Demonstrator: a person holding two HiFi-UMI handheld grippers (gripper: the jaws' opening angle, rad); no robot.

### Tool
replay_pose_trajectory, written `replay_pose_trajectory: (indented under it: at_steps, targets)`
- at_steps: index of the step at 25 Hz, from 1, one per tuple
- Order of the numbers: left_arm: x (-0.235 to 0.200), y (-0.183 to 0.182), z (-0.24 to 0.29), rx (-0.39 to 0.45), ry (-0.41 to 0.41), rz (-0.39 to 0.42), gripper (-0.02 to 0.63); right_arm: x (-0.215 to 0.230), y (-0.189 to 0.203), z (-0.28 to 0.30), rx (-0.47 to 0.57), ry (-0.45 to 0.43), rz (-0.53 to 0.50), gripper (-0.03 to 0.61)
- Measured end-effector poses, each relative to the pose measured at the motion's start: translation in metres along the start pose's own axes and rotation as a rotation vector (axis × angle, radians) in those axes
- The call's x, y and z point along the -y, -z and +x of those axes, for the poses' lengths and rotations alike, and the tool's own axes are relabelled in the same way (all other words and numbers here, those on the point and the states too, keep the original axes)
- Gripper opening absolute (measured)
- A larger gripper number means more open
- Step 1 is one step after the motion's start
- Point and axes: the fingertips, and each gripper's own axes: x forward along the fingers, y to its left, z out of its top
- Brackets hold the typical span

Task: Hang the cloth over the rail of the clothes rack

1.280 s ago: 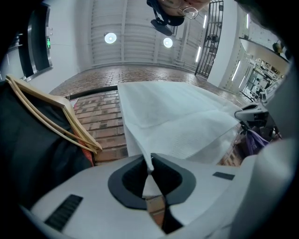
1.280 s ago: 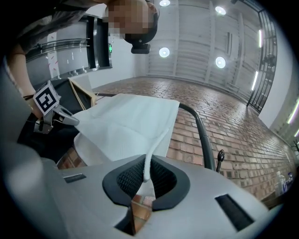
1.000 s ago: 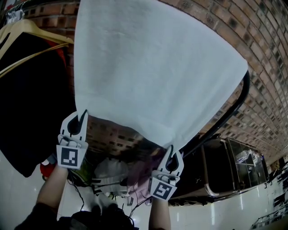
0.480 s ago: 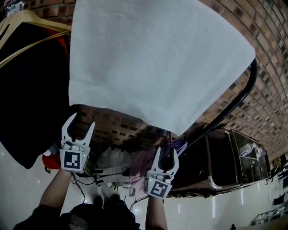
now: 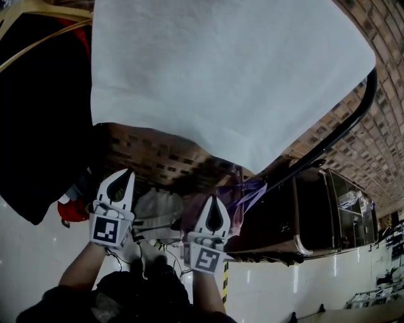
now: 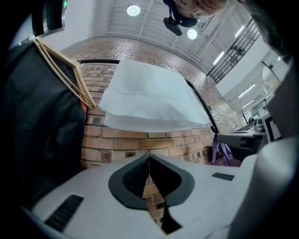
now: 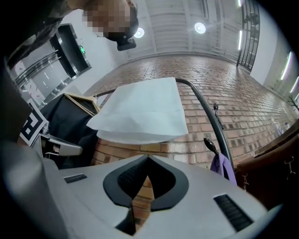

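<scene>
cloth: white cloth (image 5: pixel 221 82) is draped over the black rail (image 5: pixel 334 131) of the rack. In both gripper views we see two layers, a front flap and a back flap.
cloth edge: the near hem hangs free above both grippers and slants in the head view. It touches neither gripper.
left gripper: the left gripper (image 5: pixel 130 171) is below the hem; its jaws have just been closing. The tips are now pressed together with nothing between them, only brick wall (image 5: pixel 158 158) showing behind.
right gripper: the right gripper (image 5: pixel 212 199) reads the same: just closed, tips meeting, empty, under the low corner of the hem.
neighbours: a dark garment (image 5: pixel 38 113) on a wooden hanger (image 5: pixel 38 14) is just beside the cloth on the left. A purple item (image 5: pixel 249 191) hangs by the rail's lower run.
step in hand: we judge the drape is done and this is the let-go and back-off.
how to do it well: we'd pull both grippers down and away from the hem, with no upward brush that could drag the cloth off the rail.
check: we'd look that both flaps hang about even. If one side looks short, we'd re-pinch the hem at both corners and tug gently.
risk: snagging the dark garment or the hanger on the left side.
</scene>
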Motion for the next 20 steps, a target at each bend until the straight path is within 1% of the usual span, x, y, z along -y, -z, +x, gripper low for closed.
replay_pose_trajectory:
  at_steps: [3, 6, 9, 12, 17, 20]
  targets:
    - [0.007, 0.01, -0.001, -0.068, -0.002, -0.001, 0.015, -0.01, 0.0, 0.001, -0.009, -0.016, 0.027, 0.002]
    - [0.014, 0.014, -0.003, -0.117, 0.022, -0.055, 0.015, -0.016, -0.001, 0.0, -0.038, -0.033, 0.064, 0.0]
    - [0.024, 0.008, -0.007, -0.128, 0.063, -0.051, 0.015, -0.026, -0.002, -0.001, -0.078, -0.083, 0.085, 0.0]
    - [0.035, 0.002, -0.006, -0.135, 0.105, -0.041, 0.015, -0.034, -0.006, 0.0, -0.097, -0.125, 0.054, 0.0]
    - [0.038, -0.009, -0.003, -0.109, 0.124, -0.055, 0.015, -0.034, -0.009, 0.005, -0.135, -0.148, 0.043, 0.0]
    - [0.038, -0.014, 0.001, -0.102, 0.132, -0.046, 0.015, -0.029, -0.01, 0.008, -0.146, -0.153, 0.038, 0.0]
